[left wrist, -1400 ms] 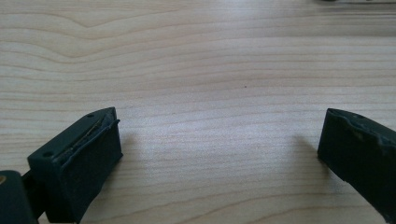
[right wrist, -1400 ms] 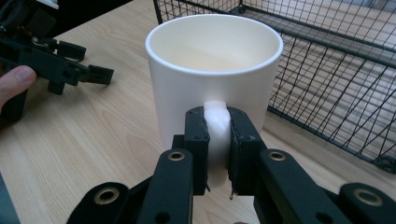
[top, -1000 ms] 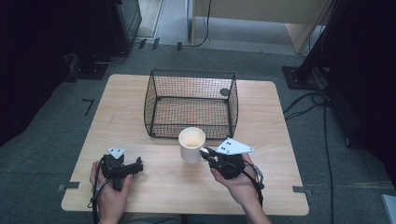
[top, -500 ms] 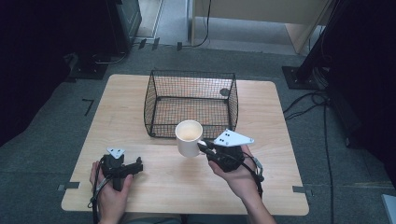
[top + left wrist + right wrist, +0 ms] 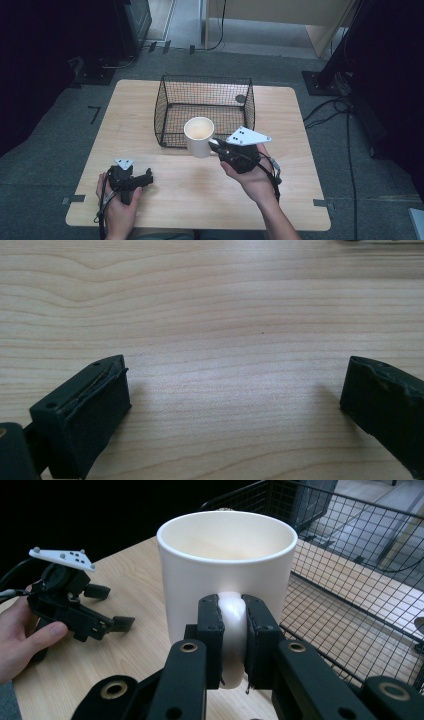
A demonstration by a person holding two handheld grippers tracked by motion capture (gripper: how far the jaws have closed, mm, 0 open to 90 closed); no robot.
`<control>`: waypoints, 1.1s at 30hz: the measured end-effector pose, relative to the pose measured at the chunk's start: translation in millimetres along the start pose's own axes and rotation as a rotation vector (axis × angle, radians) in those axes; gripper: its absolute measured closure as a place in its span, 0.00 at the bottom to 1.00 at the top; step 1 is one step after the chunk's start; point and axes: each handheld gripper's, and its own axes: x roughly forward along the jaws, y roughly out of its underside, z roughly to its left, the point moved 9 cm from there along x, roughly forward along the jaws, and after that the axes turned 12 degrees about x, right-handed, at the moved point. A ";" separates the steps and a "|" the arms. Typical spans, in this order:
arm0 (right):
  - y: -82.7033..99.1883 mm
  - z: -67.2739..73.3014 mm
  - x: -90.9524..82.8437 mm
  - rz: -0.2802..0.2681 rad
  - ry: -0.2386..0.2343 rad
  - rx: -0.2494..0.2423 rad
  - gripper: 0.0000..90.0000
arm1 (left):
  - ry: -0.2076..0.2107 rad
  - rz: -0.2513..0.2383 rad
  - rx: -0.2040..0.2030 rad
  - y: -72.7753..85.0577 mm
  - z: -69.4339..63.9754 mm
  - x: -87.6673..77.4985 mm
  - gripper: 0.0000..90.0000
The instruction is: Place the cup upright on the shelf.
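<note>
The right hand-held gripper (image 5: 232, 630) pinches the handle of the cream ceramic mug (image 5: 227, 565), rigid, weighty and breakable, lifted before the black wire basket (image 5: 205, 107), while the left hand-held gripper (image 5: 235, 400) rests spread on the desk (image 5: 150, 100).

A light wooden table (image 5: 165, 195) carries a black wire basket (image 5: 205, 107) near its far edge.

High overhead view of the table (image 5: 150, 100); two close tool-mounted views, sharing its wooden top.
</note>
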 end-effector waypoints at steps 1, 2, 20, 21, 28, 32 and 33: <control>-1.2 -0.7 0.4 -0.001 0.002 0.000 0.90 | 0.000 0.000 0.000 0.0 0.0 0.0 0.00; -2.8 -1.9 1.1 -0.004 0.006 0.002 0.90 | 0.000 0.001 0.000 0.1 0.0 -0.1 0.00; -35.1 -33.9 24.4 -0.059 0.069 0.057 0.90 | 0.000 0.001 0.001 0.1 0.0 0.0 0.00; -36.6 -36.7 27.1 -0.062 0.077 0.055 0.90 | 0.000 0.001 0.001 0.0 0.0 0.0 0.00; -40.4 -56.1 49.6 -0.053 0.132 0.072 0.90 | 0.000 0.000 0.002 -0.1 0.2 -0.1 0.00; -39.5 -66.9 64.1 -0.038 0.152 0.087 0.90 | -0.002 -0.002 0.001 -0.2 0.2 0.2 0.00; -39.5 -66.9 64.1 -0.038 0.152 0.087 0.90 | -0.001 -0.002 0.001 -0.2 0.2 0.1 0.00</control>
